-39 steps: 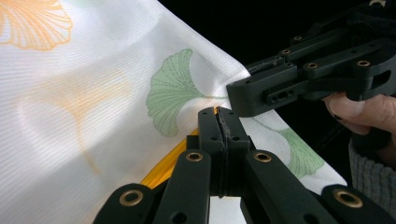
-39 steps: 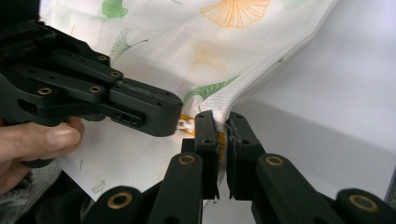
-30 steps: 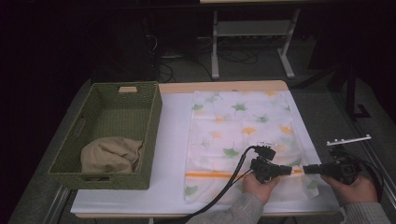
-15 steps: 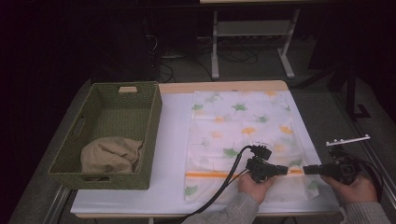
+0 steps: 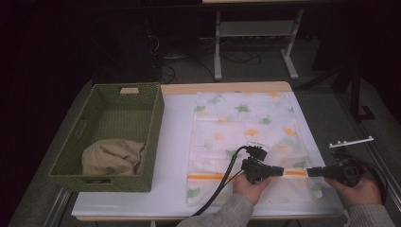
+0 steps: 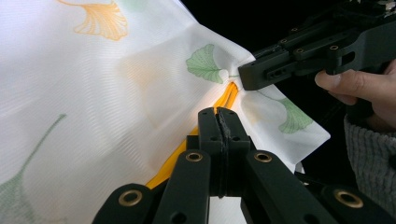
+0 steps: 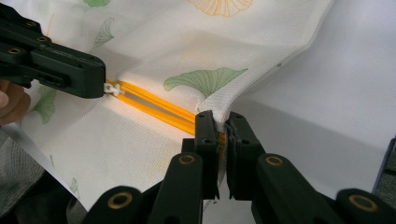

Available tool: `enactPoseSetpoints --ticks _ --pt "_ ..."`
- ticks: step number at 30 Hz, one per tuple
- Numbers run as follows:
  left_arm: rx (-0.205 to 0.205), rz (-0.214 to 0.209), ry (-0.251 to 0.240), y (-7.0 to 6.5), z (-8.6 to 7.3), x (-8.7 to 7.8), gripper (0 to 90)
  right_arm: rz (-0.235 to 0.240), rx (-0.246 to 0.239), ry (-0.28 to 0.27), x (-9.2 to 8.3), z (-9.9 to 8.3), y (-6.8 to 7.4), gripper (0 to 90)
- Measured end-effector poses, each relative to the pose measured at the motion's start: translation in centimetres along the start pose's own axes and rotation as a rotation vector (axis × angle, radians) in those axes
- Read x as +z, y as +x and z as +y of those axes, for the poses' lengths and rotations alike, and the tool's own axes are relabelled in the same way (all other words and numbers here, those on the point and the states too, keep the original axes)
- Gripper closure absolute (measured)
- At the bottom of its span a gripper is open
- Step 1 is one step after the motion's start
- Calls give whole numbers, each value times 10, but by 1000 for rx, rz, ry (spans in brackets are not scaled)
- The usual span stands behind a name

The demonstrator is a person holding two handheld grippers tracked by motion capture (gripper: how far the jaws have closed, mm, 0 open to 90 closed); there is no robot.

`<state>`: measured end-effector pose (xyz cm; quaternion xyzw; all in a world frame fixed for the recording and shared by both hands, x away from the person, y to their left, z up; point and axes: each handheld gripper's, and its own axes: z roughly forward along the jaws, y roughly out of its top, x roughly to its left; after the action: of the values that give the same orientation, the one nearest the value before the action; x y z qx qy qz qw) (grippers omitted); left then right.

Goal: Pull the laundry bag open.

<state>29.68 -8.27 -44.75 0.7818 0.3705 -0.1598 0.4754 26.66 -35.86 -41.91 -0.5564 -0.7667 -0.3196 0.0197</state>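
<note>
A white pillowcase (image 5: 246,123) printed with green and orange leaves lies flat on the table, an orange zipper (image 5: 208,177) running along its near end. My left gripper (image 5: 282,170) is shut on the small white zipper pull (image 7: 112,88), partway along the zipper (image 7: 154,106). My right gripper (image 5: 309,172) is shut on the pillowcase's right edge at the zipper's end, where the fabric (image 7: 205,79) bunches between its jaws (image 7: 222,119). The two grippers point at each other, a short gap apart. In the left gripper view its jaws (image 6: 219,114) are pressed together over the orange zipper (image 6: 229,95).
A green woven basket (image 5: 156,118) stands at the left of the table with a beige cloth (image 5: 113,158) bundled in its near end. A white cover (image 5: 175,142) lies under the pillowcase. The table's front edge is just below both hands.
My left gripper has slid a little to the left along the zipper, away from the right gripper. The right gripper has kept still.
</note>
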Motion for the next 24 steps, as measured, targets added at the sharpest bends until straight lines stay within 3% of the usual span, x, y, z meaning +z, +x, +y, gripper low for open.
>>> enactPoseSetpoints --ticks 9,24 --pt "20 7 16 4 -2 -6 899 -4 7 2 -1 -1 -2 839" --pt "6 25 35 14 -5 -25 898 -12 13 9 2 -2 -5 839"
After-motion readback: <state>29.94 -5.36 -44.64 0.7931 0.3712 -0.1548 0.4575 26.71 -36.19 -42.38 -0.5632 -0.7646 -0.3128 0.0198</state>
